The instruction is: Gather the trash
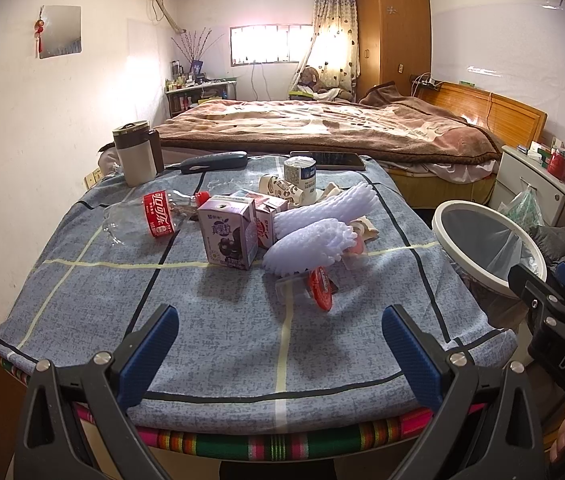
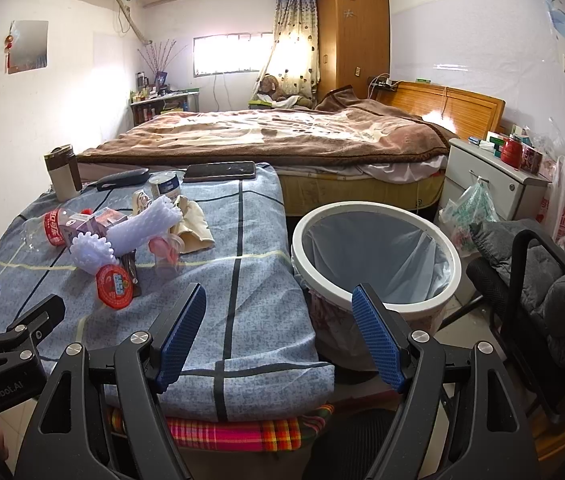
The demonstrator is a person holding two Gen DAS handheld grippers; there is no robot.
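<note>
Trash lies in a heap on the blue checked tablecloth [image 1: 218,328]: a clear cola bottle [image 1: 150,216], a purple juice carton [image 1: 228,234], a red carton [image 1: 265,220], white foam nets [image 1: 314,224], a red-lidded jelly cup [image 1: 319,286], a small can [image 1: 300,174] and crumpled paper. The white-rimmed bin [image 2: 376,256] with a grey liner stands on the floor right of the table. My left gripper [image 1: 278,354] is open and empty over the table's near edge. My right gripper [image 2: 278,338] is open and empty, between the table's corner and the bin.
A brown-and-white mug [image 1: 138,152], a dark hairbrush [image 1: 212,161] and a phone [image 1: 328,160] lie at the table's far edge. A bed [image 1: 322,128] stands behind. A nightstand [image 2: 494,180], plastic bags and a black chair [image 2: 542,280] are at the right.
</note>
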